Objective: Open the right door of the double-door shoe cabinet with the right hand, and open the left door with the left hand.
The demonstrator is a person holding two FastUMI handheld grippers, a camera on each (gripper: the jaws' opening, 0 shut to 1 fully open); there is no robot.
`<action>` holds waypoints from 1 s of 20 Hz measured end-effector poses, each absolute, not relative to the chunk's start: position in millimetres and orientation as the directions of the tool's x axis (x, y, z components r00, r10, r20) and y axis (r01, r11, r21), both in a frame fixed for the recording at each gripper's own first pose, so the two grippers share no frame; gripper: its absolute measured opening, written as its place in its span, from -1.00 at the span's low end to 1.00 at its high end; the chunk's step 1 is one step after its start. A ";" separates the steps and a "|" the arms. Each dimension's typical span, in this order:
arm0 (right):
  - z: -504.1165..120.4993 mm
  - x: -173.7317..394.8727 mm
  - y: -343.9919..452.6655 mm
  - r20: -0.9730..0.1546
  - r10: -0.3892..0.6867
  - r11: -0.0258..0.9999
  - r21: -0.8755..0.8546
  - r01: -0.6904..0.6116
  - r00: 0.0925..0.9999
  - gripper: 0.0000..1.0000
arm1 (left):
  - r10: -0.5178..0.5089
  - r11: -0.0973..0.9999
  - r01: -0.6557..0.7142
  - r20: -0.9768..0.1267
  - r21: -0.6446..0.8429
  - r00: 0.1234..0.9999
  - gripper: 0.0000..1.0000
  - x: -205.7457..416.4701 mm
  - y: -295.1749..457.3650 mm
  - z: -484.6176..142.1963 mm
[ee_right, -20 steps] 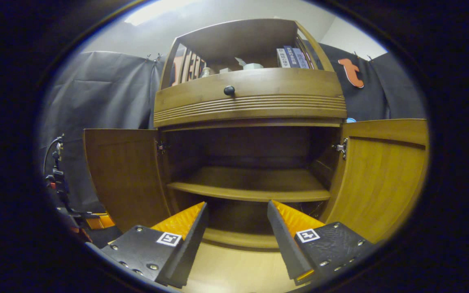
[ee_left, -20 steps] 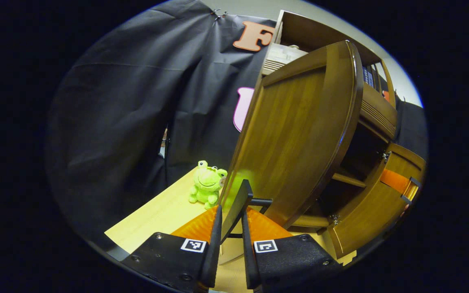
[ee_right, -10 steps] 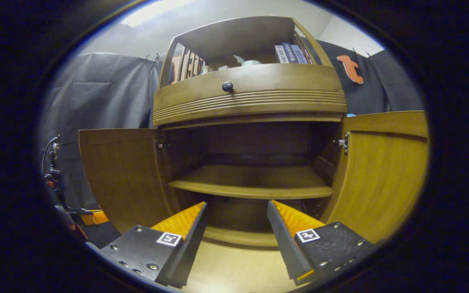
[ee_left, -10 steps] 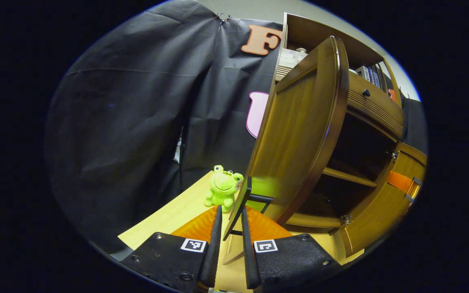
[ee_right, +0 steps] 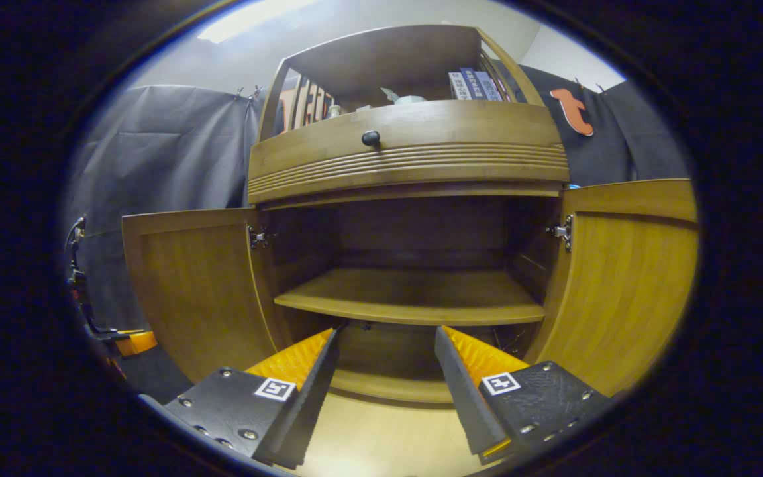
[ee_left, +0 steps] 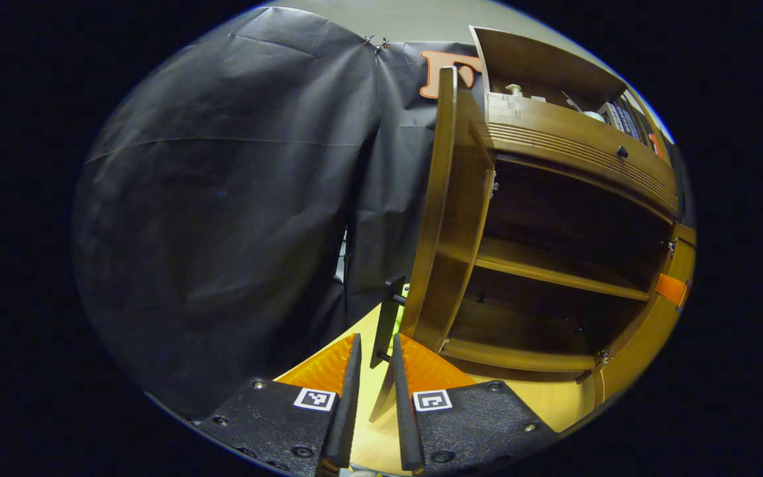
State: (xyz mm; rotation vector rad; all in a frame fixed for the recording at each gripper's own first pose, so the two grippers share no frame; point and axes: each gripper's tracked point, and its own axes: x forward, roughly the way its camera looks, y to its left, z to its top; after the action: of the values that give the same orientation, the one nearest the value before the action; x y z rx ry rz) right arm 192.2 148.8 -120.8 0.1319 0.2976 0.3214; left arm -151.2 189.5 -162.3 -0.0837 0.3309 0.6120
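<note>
standing open, the shoe cabinet [ee_right: 408, 152] shows a bare shelf [ee_right: 411, 298]

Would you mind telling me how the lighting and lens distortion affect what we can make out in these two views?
Right gripper view: the fisheye bows the drawer front and both doors outward; the right door is brightly lit, while the cabinet's interior below the shelf is dim. Left gripper view: the left door appears nearly edge-on and curved, and the cabinet's recess is in deep shadow.

Up top I've got books [ee_right: 475, 86] on the open shelf, plus a drawer knob [ee_right: 371, 138]. A bit of green toy [ee_left: 405, 291] peeks out over the yellow table [ee_left: 557, 404].
</note>
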 end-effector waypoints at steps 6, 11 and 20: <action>-104.3 191.7 147.7 -0.234 0.317 0.945 0.164 -0.284 0.919 0.75 | 0.521 0.853 -0.512 -0.113 0.096 0.846 -0.43 -123.6 149.8 -72.8; -74.0 182.7 122.0 -0.175 0.251 0.964 0.136 -0.229 0.952 0.75 | 0.340 0.935 -0.341 0.025 0.094 0.940 -0.43 -76.1 91.7 -18.2; -33.5 161.2 70.5 -0.113 0.058 0.997 0.063 -0.051 0.992 0.74 | -0.013 1.000 0.012 -0.040 -0.029 0.999 -0.39 -9.8 -12.9 -45.2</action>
State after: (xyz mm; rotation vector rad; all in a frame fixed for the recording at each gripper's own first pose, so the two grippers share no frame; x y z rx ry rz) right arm 161.2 70.5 -33.5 0.0597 0.1147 0.0548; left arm -9.8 -12.9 -45.2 -0.0289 0.0406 -0.0127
